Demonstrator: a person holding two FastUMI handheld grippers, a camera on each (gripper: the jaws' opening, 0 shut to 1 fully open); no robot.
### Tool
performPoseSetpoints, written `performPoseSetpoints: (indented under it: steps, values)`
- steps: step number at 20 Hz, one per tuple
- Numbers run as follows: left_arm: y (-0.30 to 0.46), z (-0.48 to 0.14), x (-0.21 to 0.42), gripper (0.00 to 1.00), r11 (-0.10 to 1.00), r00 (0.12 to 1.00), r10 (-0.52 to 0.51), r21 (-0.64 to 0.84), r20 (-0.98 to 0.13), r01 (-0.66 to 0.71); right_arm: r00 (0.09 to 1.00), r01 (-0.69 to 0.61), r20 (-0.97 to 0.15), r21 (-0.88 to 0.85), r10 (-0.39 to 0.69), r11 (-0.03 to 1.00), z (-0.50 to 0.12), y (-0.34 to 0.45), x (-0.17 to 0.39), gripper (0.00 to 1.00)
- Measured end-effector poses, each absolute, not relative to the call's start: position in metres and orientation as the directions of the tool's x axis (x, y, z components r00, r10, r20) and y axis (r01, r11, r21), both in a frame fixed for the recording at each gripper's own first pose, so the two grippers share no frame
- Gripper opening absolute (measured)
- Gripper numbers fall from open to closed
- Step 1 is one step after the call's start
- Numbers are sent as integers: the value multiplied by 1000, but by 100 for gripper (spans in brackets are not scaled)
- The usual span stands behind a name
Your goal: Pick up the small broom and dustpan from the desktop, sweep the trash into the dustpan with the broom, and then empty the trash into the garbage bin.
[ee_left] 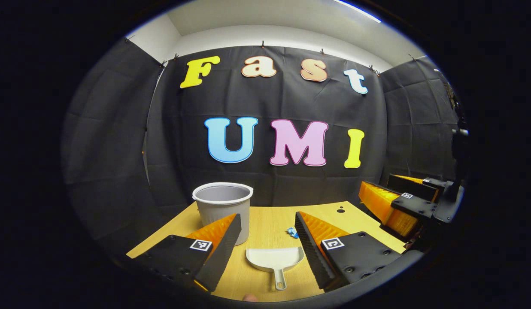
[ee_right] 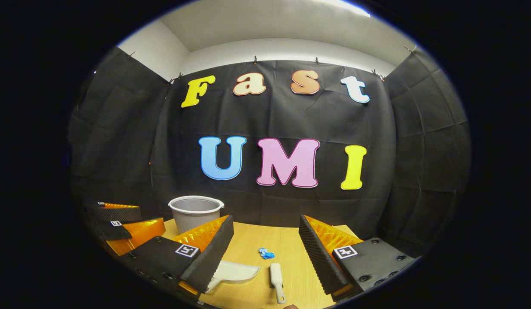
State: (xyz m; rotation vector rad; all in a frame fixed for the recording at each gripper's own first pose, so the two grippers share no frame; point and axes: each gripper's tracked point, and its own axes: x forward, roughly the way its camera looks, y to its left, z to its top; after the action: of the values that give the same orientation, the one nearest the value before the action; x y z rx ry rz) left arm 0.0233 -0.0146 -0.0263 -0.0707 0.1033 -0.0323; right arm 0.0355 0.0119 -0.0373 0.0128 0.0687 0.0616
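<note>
In the left gripper view, the garbage bin (ee_left: 223, 206) is standing upright at the far left of the wooden desktop (ee_left: 265, 214), partly hidden behind one finger of the left gripper (ee_left: 267, 240). That gripper is hovering above the near part of the desk with its fingers spread wide and released, gripping nothing. Between the two fingers, the white dustpan (ee_left: 275, 260) is lying flat, its handle pointing toward the near edge and its mouth facing the far wall. Just beyond the pan's right corner, a small blue piece of trash (ee_left: 292, 232) is sitting on the wood, close beside the inner face of the right-hand finger. At the far right, the right gripper (ee_left: 398, 206) is hanging over the desk's edge.

In the right gripper view, the left gripper (ee_right: 119, 227) is showing at the far left, with the bin (ee_right: 195, 212) standing just to its right. The right gripper (ee_right: 265, 253) is hovering with its fingers wide apart and released, holding nothing. The dustpan (ee_right: 233, 272) is lying near its left-hand finger, partly covered by it. The trash (ee_right: 266, 253) is resting in the middle of the desktop (ee_right: 286, 244), and the small broom (ee_right: 277, 277) is lying nearer, a little to the right of the pan, apart from both.
</note>
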Motion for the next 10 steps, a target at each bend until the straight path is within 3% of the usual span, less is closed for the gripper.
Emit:
performPoseSetpoints:
  steps: [10]
  values:
    - [-22, -60, 61, 76, 979, 968, -51, -205, -246, 0, 992, -90, -84, 3, 90, 996, -48, 4, 63, 98]
